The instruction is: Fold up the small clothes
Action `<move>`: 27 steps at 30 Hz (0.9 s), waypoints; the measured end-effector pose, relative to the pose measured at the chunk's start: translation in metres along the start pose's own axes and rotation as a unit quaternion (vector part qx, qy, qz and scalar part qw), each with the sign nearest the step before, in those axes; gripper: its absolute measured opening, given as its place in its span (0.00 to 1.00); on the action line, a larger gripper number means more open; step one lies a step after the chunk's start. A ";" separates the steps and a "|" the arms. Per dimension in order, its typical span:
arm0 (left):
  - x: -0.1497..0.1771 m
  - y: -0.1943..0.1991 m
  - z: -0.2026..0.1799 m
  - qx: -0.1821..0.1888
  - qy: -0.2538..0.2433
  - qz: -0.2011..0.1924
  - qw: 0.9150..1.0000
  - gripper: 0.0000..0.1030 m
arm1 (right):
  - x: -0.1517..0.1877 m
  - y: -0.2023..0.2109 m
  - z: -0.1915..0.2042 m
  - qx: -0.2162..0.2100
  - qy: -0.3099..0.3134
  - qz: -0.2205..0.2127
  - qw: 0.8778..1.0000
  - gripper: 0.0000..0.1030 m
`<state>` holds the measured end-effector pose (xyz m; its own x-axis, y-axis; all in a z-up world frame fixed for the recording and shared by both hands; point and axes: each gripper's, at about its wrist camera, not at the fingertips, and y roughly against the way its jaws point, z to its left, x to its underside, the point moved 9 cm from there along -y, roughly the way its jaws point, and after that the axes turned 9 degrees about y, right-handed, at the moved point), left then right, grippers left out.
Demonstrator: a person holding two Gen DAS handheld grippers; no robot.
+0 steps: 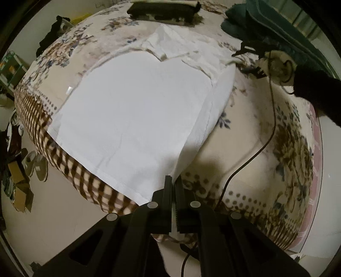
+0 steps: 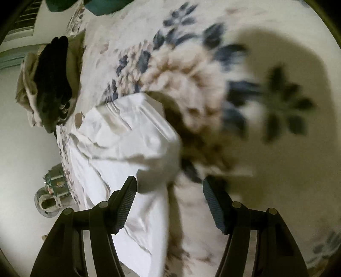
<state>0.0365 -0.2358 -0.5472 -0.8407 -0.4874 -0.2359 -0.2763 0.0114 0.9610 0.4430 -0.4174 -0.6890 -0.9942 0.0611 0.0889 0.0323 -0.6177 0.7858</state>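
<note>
White T-shirt [image 1: 136,110] lies spread flat on the floral blanket [image 1: 266,170] that covers the bed, its hem running along the blanket's checked near edge and its long axis reaching away toward the far edge, where the collar and sleeves bunch up. The left gripper [image 1: 174,181] has its fingers pressed together on the shirt's near right hem corner, and the cloth rises in a taut ridge from the bed up into that pinch, so the side panel is already folded a little inward. The right gripper [image 2: 169,202] hovers near the far end of the same side, fingers spread wide with nothing between them; the crumpled white sleeve [image 2: 127,132] sits just ahead and slightly left of them, near but not touched. That sleeve end is what the coming move turns on, I'd judge: the right hand is the nearer one and would need to close on it so both ends of the side can be carried across together. The fabric looks thin and soft, clean, lightly creased. A pile of dark folded clothes [image 1: 162,10] rests at the far edge.
</note>
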 end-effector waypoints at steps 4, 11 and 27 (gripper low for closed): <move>-0.016 0.007 0.016 0.015 0.003 -0.009 1.000 0.01 | 0.001 -0.012 0.030 0.039 0.018 -0.007 0.999 0.06; -0.052 0.013 0.086 0.040 0.035 -0.008 0.999 0.01 | -0.001 0.010 0.135 0.113 0.079 -0.021 0.990 0.06; -0.148 -0.064 0.284 0.048 0.186 0.011 0.981 0.00 | -0.023 -0.161 0.318 0.282 0.159 0.020 0.946 0.06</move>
<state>0.0466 0.0835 -0.6145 -0.6234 -0.7712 -0.1286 -0.3174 0.0993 0.9431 0.4937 -0.0702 -0.6234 -0.9687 -0.2483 0.0065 0.0305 -0.0929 0.9952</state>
